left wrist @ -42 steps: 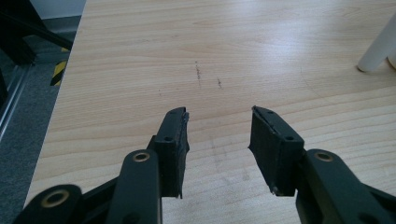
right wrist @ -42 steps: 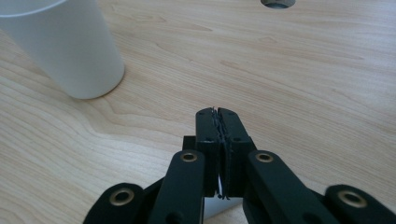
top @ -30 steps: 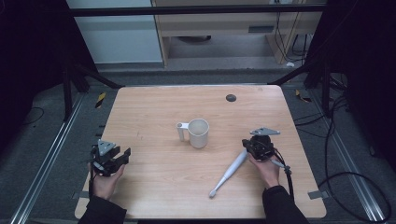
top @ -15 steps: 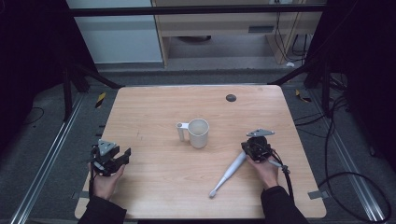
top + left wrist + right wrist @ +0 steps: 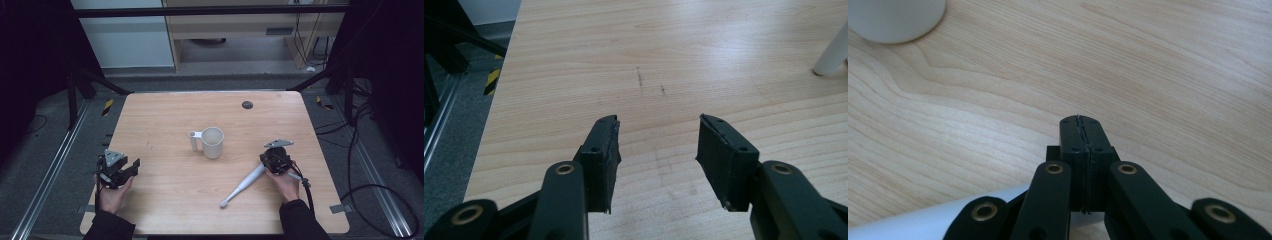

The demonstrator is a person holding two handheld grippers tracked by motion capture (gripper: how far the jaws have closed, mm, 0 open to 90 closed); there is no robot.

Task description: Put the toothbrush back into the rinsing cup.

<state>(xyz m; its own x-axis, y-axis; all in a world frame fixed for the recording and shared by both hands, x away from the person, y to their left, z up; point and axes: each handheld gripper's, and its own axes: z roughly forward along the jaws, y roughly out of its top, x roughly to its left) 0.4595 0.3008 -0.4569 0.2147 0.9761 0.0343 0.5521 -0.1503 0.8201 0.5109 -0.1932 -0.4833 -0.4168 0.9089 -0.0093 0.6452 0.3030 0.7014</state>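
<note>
A white mug (image 5: 212,142) stands upright near the table's middle, its handle to the left. A white toothbrush-like stick (image 5: 244,186) lies slanted on the wood at the front right; its thick end (image 5: 908,225) reaches under my right gripper (image 5: 270,159). That gripper (image 5: 1081,122) is shut, pad against pad, with nothing between, and the mug's base (image 5: 895,17) sits ahead of it. At the front left, my left gripper (image 5: 133,165) rests low over the wood. Its jaws (image 5: 659,132) have just been opening and hold nothing; the mug's handle (image 5: 831,55) shows far off.
The wooden table (image 5: 165,115) carries a small dark round spot (image 5: 247,104) near its far edge. Metal rails and cables run along the floor on both sides. A black-and-yellow marker (image 5: 107,106) lies off the table's left far corner.
The left gripper's jaws stand a little wider apart than before. Both hands, the mug and the white stick keep their places.
</note>
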